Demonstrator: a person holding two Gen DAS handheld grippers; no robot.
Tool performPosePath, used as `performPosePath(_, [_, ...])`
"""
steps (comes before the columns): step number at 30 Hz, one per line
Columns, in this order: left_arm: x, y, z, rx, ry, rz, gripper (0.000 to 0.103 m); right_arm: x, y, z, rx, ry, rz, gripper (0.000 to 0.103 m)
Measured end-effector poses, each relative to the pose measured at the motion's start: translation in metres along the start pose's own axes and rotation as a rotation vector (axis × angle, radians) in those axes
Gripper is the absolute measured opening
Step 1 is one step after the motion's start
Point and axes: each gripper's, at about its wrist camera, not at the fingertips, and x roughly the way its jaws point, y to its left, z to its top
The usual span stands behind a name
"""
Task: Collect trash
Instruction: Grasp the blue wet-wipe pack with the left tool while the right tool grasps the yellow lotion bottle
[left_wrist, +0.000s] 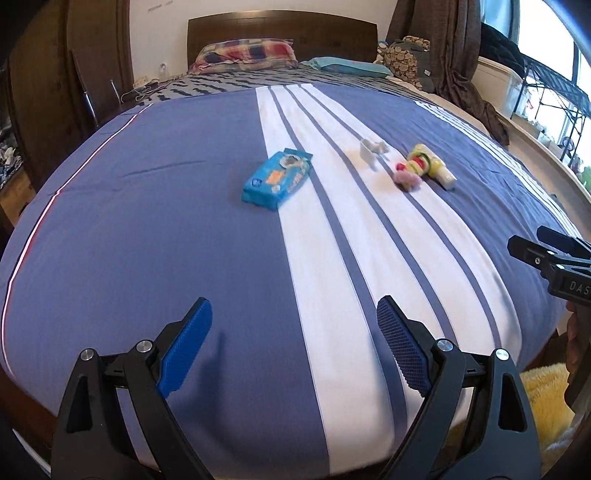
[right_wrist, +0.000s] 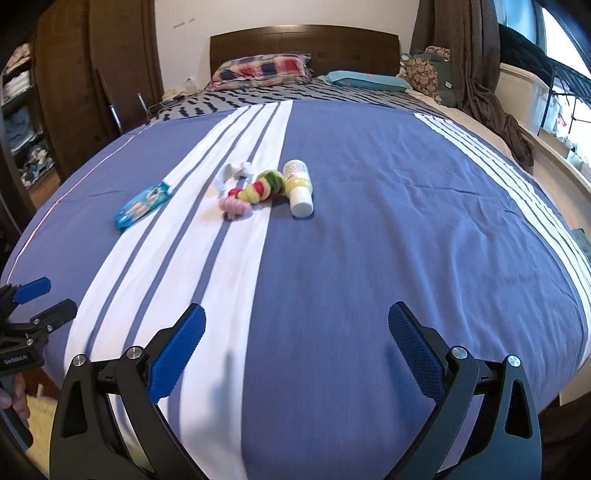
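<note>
Four items lie mid-bed on a blue and white striped cover (left_wrist: 147, 184): a blue wipes packet (left_wrist: 277, 178) (right_wrist: 142, 206), a small white scrap (left_wrist: 373, 150) (right_wrist: 232, 173), a pink, red and green fuzzy bundle (left_wrist: 410, 170) (right_wrist: 255, 194), and a yellow bottle with a white cap (left_wrist: 439, 168) (right_wrist: 298, 186). My left gripper (left_wrist: 295, 325) is open and empty above the near edge of the bed, well short of them. My right gripper (right_wrist: 297, 328) is open and empty too, to the right of the left one.
A plaid pillow (left_wrist: 245, 51) and a teal pillow (left_wrist: 351, 66) lie by the wooden headboard (right_wrist: 303, 40). A dark curtain (right_wrist: 476, 59) and a window sill (left_wrist: 535, 122) are on the right, a wardrobe (right_wrist: 92, 55) on the left. A yellow rug (left_wrist: 546, 398) lies below the bed's foot.
</note>
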Motion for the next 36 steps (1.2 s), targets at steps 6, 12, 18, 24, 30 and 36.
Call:
performPosePath(6, [0.027,0.008,0.031,0.002,0.011,0.009,0.086,0.035,-0.003,0.026,-0.004,0.035,-0.011,0.099])
performPosePath(12, [0.064,0.024,0.058,-0.034,0.048,0.017,0.086,0.063,-0.009,0.048,-0.010,0.056,-0.021,0.098])
performPosePath(18, [0.096,0.024,0.075,-0.009,0.077,0.034,0.086,0.092,-0.009,0.066,-0.028,0.092,-0.023,0.079])
performPosePath(24, [0.116,0.024,0.095,-0.001,0.084,0.021,0.085,0.114,-0.002,0.083,-0.039,0.104,-0.026,0.075])
performPosePath(30, [0.131,0.021,0.109,0.002,0.086,0.000,0.077,0.131,-0.001,0.100,-0.023,0.108,-0.023,0.070])
performPosePath(36, [0.133,0.019,0.113,0.004,0.083,-0.016,0.054,0.132,-0.006,0.101,0.009,0.096,-0.002,0.041])
